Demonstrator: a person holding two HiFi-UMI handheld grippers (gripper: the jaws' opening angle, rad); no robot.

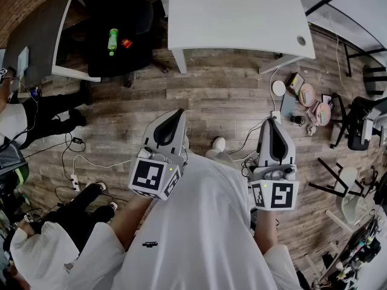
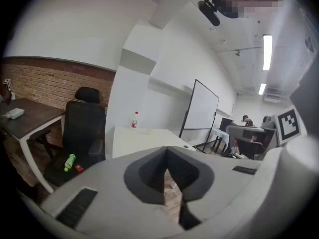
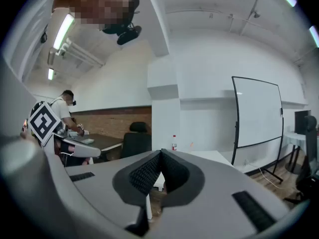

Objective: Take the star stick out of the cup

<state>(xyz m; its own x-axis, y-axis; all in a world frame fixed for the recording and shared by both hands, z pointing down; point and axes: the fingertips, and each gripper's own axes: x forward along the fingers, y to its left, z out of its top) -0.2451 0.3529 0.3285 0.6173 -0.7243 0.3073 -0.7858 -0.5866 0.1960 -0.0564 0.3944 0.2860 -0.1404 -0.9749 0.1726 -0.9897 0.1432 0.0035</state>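
Your left grey two-jaw gripper (image 1: 178,113) and your right grey two-jaw gripper (image 1: 273,122) hang side by side over the brown wood-plank floor (image 1: 230,101), each with its jaws pressed together on nothing; past them stands the white rectangular table (image 1: 236,17), well apart from both. You cannot make out the star stick or the cup for sure; only a thin orange sliver (image 3: 191,146) stands upright on that table near a clear bottle with a red label (image 3: 174,142), too small to tell
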